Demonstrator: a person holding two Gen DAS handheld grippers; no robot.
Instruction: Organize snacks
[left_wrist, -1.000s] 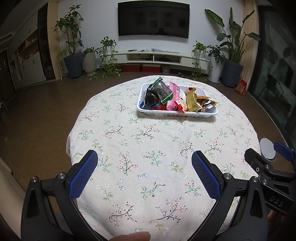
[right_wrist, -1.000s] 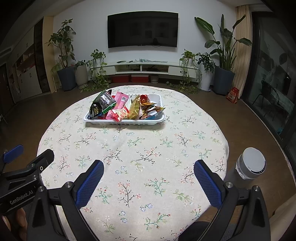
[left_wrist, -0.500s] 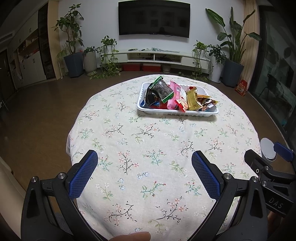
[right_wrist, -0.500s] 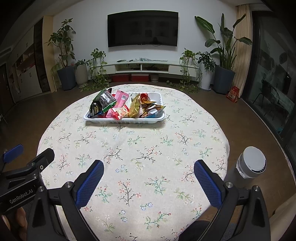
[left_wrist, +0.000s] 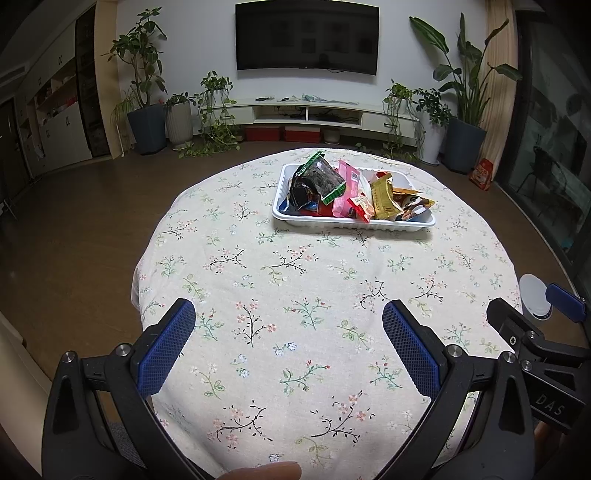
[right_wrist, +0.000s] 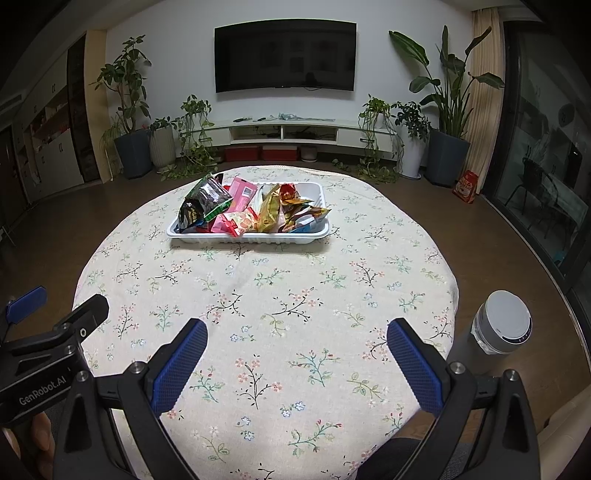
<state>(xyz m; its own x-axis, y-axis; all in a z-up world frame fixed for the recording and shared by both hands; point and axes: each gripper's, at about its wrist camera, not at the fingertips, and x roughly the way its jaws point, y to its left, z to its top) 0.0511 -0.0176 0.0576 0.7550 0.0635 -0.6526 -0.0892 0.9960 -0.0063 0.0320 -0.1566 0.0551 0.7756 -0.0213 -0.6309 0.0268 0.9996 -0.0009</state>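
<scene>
A white tray (left_wrist: 354, 223) (right_wrist: 247, 236) stands on the far half of a round table with a floral cloth (left_wrist: 295, 295) (right_wrist: 266, 295). Several snack packets are piled in it: a dark bag with a green edge (left_wrist: 318, 181) (right_wrist: 204, 202), a pink packet (left_wrist: 347, 186) (right_wrist: 242, 192), a gold one (left_wrist: 384, 199) (right_wrist: 269, 210). My left gripper (left_wrist: 288, 345) hangs open over the table's near edge, nothing between its blue pads. My right gripper (right_wrist: 295, 363) is open too, also near the front edge, well short of the tray.
A grey bottle with a white lid (right_wrist: 504, 326) (left_wrist: 534, 299) stands just off the table's right edge. The other gripper's body shows at each view's side. Beyond the table lie brown floor, potted plants, a low TV console and a wall TV.
Both grippers have drawn back very slightly from the tray; it looks a little farther away. Both remain open and empty.
</scene>
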